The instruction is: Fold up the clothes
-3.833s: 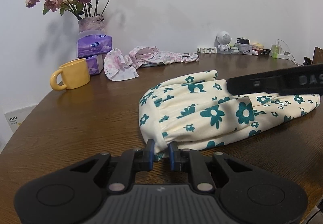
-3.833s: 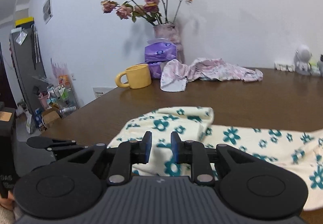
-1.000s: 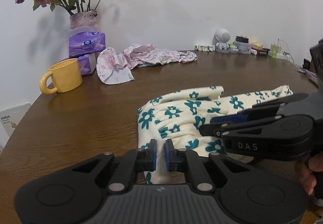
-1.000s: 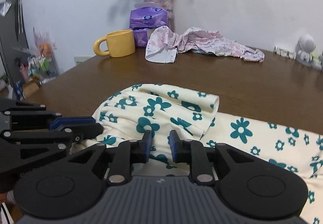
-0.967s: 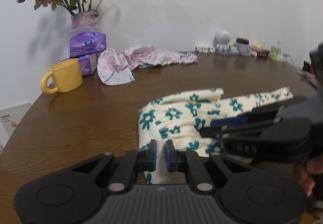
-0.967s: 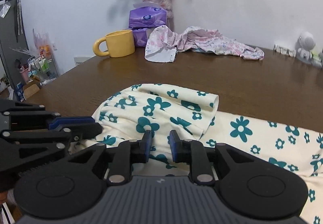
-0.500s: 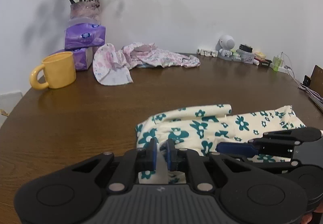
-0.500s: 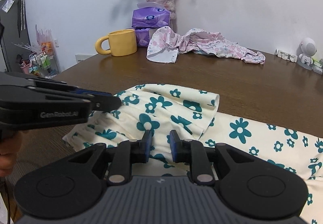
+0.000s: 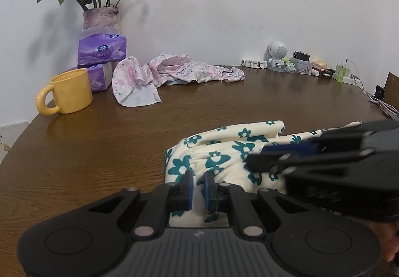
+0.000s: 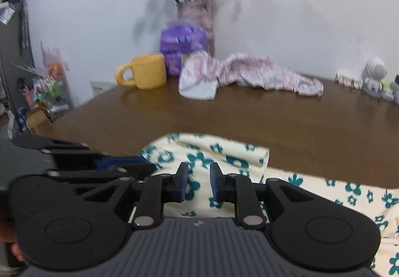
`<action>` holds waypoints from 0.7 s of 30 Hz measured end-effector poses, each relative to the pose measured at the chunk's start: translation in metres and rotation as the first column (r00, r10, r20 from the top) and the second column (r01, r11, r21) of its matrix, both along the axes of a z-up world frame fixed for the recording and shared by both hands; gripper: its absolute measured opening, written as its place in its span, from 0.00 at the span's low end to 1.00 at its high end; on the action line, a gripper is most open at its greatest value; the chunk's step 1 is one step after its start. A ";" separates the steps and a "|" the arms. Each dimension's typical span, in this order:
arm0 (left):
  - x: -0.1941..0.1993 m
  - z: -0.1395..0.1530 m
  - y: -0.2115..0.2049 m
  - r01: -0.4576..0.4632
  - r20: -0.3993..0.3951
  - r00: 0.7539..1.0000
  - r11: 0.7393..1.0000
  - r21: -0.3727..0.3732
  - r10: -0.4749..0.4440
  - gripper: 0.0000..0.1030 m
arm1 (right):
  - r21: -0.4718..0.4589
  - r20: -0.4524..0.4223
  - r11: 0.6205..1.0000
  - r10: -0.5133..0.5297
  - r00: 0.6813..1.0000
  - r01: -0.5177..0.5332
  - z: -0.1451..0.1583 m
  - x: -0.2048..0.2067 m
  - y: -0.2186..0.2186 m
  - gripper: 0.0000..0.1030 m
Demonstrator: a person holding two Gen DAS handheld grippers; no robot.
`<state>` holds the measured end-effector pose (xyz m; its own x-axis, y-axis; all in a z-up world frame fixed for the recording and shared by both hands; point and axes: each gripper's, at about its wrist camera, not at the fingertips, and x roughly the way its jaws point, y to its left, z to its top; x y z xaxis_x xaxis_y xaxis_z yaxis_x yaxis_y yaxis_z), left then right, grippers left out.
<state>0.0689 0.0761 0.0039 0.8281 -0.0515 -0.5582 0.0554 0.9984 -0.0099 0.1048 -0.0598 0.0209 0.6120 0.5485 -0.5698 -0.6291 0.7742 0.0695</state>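
Cloth with teal flowers on cream [image 9: 224,152] is lying bunched on the brown tabletop [image 9: 99,147]. Left gripper [image 9: 197,188] is pinching a fold of its near edge between nearly closed jaws. Right gripper [image 10: 198,183] is hovering over the cloth with jaws slightly parted, gripping nothing. Yellow mug [image 9: 71,91] is sitting well apart.

- I saw bare table [image 9: 94,152] between the mug [image 9: 67,92] and cream garment [image 9: 224,152].
- Pink clothes [image 9: 174,72] and tissue packs [image 9: 102,48] blocked the far edge (by the wall).
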 end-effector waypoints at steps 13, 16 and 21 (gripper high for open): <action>0.005 0.028 0.018 -0.021 0.022 0.999 0.995 -0.098 0.024 0.32 | 0.011 0.006 1.000 0.010 1.000 -0.010 -0.016 0.000 -0.002 0.18; 0.022 0.018 0.019 0.007 -0.049 0.999 0.990 -0.140 -0.014 0.15 | 0.010 0.010 1.000 0.011 1.000 -0.011 -0.016 0.000 -0.002 0.18; 0.019 0.006 0.003 0.012 -0.036 0.999 0.999 -0.048 -0.014 0.14 | 0.021 0.006 1.000 0.021 1.000 -0.021 -0.014 0.000 -0.005 0.18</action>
<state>0.0883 0.0789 0.0097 0.8066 -0.0894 -0.5843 0.0671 0.9960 -0.0598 0.1049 -0.0649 0.0067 0.6031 0.5731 -0.5549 -0.6459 0.7590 0.0819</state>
